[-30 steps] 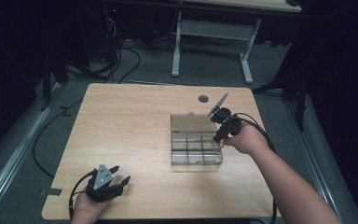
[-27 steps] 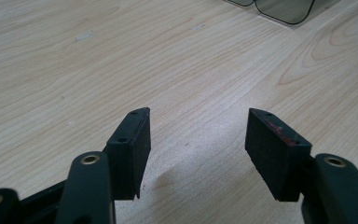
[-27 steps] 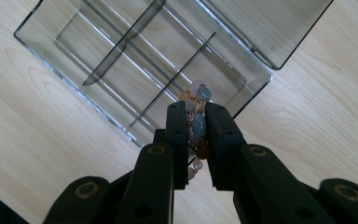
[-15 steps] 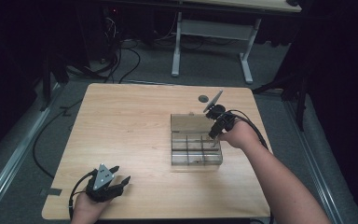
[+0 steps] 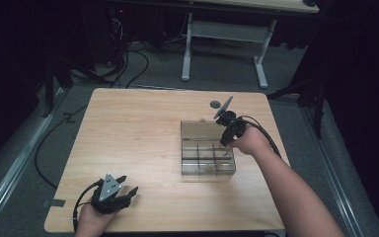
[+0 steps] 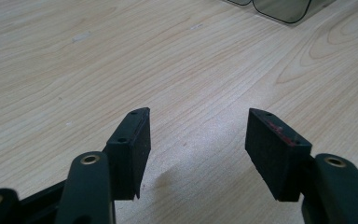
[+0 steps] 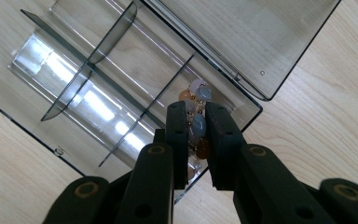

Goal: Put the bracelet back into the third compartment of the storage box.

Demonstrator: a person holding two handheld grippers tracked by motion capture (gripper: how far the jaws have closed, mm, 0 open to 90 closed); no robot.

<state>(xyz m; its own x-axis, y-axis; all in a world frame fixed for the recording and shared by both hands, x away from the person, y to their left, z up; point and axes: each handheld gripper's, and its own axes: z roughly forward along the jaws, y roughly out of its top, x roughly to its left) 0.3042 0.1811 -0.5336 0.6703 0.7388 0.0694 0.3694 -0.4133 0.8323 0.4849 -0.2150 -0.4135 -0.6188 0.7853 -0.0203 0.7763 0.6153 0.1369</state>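
A beaded bracelet (image 7: 196,126) is pinched by the right gripper (image 7: 196,122) over the far-right compartment of the clear organizer box (image 5: 208,154). It is best lowered between the dividers (image 7: 163,98) before release. The left gripper (image 6: 196,133) rests spread on the bench (image 5: 133,128), near left.

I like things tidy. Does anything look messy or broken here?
Nothing stands out. The clear box lies open and whole on the table, and the right gripper holds a bead bracelet neatly over a corner compartment.
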